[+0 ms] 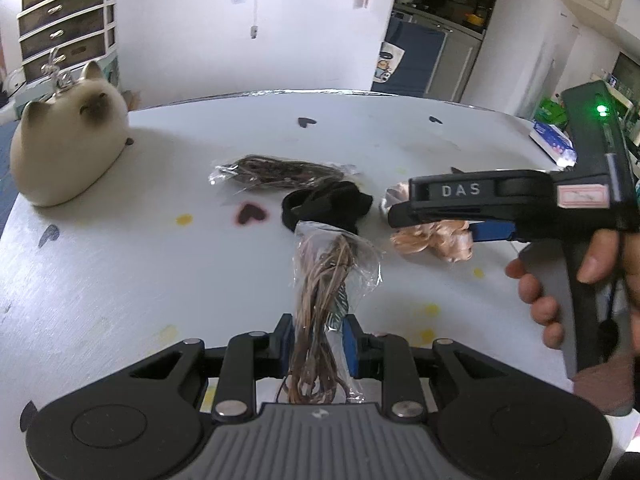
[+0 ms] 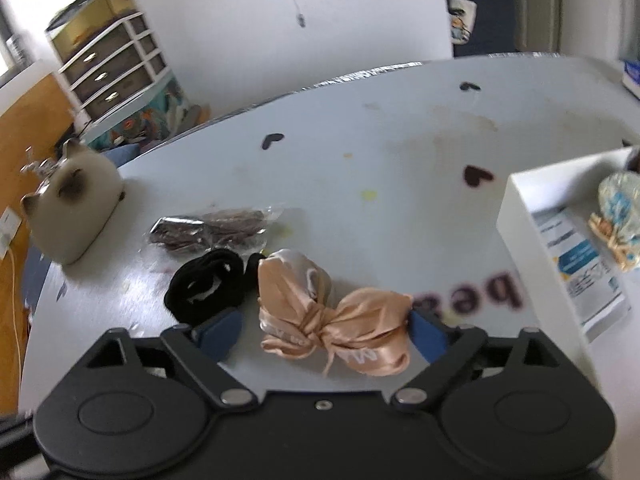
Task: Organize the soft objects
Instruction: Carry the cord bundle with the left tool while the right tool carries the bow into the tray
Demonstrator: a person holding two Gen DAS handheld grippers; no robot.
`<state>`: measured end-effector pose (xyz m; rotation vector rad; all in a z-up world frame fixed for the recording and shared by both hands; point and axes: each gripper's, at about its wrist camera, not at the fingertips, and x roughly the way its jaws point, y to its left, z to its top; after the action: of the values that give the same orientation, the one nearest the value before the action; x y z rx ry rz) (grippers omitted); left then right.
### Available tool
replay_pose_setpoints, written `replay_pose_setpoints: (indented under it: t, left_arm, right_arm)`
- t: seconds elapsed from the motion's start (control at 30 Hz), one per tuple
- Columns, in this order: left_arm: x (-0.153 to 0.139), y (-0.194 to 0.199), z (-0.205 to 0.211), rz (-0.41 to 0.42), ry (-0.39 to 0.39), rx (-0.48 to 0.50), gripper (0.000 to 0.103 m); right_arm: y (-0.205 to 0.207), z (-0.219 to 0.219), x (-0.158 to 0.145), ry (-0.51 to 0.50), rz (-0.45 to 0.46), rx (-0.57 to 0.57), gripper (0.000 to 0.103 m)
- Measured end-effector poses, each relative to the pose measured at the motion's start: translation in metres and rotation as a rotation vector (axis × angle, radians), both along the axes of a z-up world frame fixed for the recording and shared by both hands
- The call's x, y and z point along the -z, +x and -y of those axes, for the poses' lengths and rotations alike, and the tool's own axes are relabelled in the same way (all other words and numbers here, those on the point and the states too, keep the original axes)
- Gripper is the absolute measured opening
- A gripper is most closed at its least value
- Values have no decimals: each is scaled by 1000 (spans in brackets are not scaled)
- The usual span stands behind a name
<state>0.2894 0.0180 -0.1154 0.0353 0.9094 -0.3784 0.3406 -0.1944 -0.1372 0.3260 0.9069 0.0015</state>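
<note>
Gripping: left gripper [image 1: 318, 342] clamps bagged brown strands [image 1: 320, 300].
Right gripper [image 2: 322, 332]: spread around satin bow [image 2: 332, 316].
White box [image 2: 532, 232]: holds patterned pouch [image 2: 620, 216], table's right edge.

On the tabletop [image 2: 360, 184] the cat figure [image 2: 74, 210] sits far left, with a bagged bundle [image 2: 212, 230] to its right. In front of that bundle lies the band [image 2: 208, 286], with the satin bow [image 2: 332, 320] just right of it. A box [image 2: 560, 256] stands at the right edge, with a pouch [image 2: 620, 220] in it.

Black grippers, blue fingers [image 1: 349, 340], silver screws, "DAS" marking, green LED.
</note>
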Motion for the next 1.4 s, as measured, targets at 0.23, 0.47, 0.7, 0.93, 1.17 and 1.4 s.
replay_pose_setpoints:
  t: [0.23, 0.47, 0.7, 0.93, 1.17, 1.4]
  left_arm:
    - [3, 7, -8, -12, -9, -27, 27]
    - [1, 13, -10, -8, -34, -47, 27]
    - [-10, 12, -12, 13, -55, -83, 27]
    - [-33, 1, -9, 58, -72, -118, 27]
    - [-62, -19, 10, 108, -120, -180, 27]
    - [-78, -41, 56, 105, -177, -236, 27]
  right_arm:
    - [12, -7, 14, -67, -8, 6, 86]
    - [6, -6, 8, -121, 39, -80, 58]
    - [-16, -9, -8, -119, 81, -167, 43]
    - [-41, -1, -46, -79, 175, -181, 43]
    - [-68, 24, -82, -31, 255, -200, 43]
    - [-95, 76, -104, -16, 291, -197, 44]
